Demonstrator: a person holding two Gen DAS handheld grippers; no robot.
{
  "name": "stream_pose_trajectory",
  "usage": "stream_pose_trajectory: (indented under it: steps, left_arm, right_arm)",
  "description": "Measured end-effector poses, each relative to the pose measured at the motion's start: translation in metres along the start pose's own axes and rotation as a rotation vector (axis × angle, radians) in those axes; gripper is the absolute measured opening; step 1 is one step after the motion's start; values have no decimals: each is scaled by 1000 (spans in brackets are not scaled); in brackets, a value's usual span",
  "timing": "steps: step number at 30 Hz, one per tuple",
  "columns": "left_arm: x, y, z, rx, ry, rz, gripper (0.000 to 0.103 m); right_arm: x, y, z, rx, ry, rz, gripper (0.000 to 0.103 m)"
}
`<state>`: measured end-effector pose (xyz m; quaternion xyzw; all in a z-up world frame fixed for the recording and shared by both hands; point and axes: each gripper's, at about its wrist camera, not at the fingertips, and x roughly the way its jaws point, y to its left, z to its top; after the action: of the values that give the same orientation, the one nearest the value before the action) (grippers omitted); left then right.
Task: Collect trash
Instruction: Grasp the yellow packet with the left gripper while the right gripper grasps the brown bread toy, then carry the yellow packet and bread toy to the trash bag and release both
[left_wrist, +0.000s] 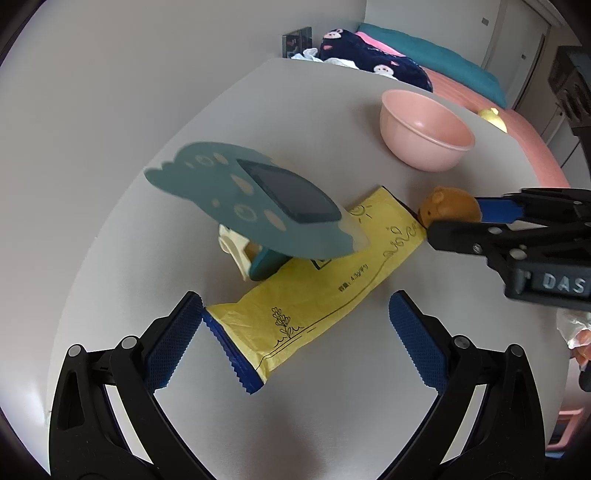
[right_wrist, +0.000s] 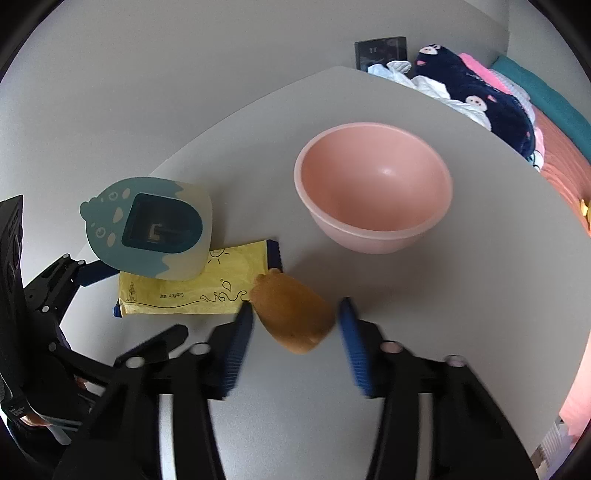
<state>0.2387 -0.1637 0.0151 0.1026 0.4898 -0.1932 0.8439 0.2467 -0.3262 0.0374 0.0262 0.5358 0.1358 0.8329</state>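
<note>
A yellow snack wrapper (left_wrist: 317, 280) with blue ends lies flat on the grey table; it also shows in the right wrist view (right_wrist: 192, 284). My left gripper (left_wrist: 295, 314) is open, its fingers on either side of the wrapper's near end. A brown bear-shaped toy (right_wrist: 291, 314) lies between the open fingers of my right gripper (right_wrist: 295, 314), and whether the pads touch it I cannot tell; it also shows in the left wrist view (left_wrist: 448, 210). A pink bowl (right_wrist: 373, 184) stands empty beyond it.
A teal cloud-shaped stand with a dark screen (left_wrist: 255, 203) rests over the wrapper's far half. A bed with dark patterned fabric (right_wrist: 476, 92) lies past the table's far edge (right_wrist: 424, 92). A wall is on the left.
</note>
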Motion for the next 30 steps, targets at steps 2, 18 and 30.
stream_pose_trajectory:
  steps: [2,18,30]
  left_arm:
    - [0,-2,-3,3,0,-7,98]
    - [-11,-35,-18,10,-42,27,38]
    - [-29,-65,-42,-14,-66,2,30]
  right_arm:
    - [0,-1,-1,-4,-8,-4,42]
    - [-21,-26,-32,51,-12,27,42]
    - [-53,-47,-68,130,-36,59,42]
